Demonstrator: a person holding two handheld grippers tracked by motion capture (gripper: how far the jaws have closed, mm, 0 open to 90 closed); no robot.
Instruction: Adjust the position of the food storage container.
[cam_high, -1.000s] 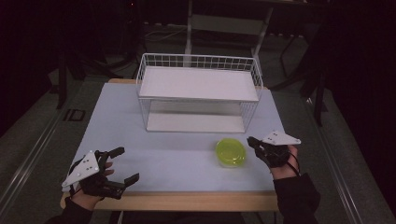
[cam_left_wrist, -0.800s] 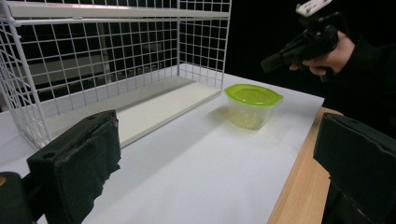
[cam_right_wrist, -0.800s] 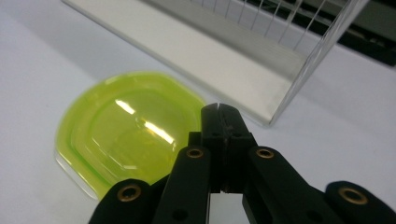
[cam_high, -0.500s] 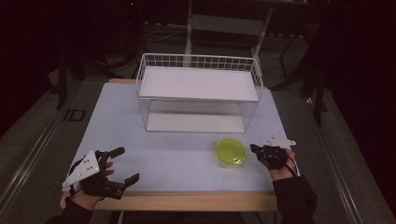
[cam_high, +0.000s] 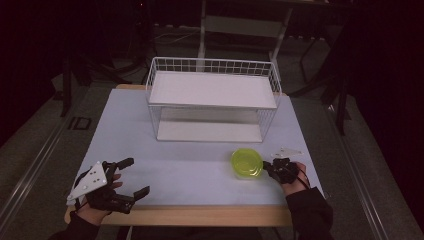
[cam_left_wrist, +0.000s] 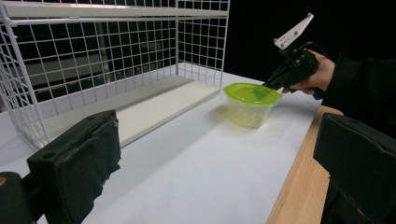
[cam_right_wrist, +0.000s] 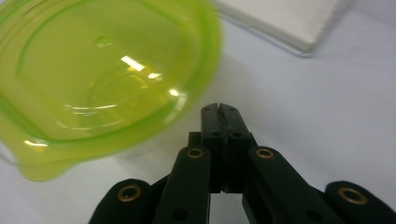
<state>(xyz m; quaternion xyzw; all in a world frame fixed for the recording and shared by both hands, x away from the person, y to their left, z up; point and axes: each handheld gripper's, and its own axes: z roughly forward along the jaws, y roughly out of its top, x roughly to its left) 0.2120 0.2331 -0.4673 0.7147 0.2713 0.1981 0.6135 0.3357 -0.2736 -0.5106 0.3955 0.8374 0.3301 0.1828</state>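
Nearby, a lidded green container (cam_high: 246, 163) sits beside the wire basket (cam_high: 212, 101).

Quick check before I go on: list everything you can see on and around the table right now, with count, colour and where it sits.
Table: one, pale top with a wooden front edge, centre of the high view.
Wire rack: one, white, two white shelves, far middle of the table.
Container: one, clear with a yellow-green lid, in front of the rack's right end, lid on.
Left gripper: one, black with a grey plate, near-left corner of the table, jaws wide apart, nothing between them.
Right gripper: one, black, at the container's right side; in the right gripper view its jaws are pressed together beside the lid's rim, holding nothing.
Hands: two, dark sleeves, at the near edge.
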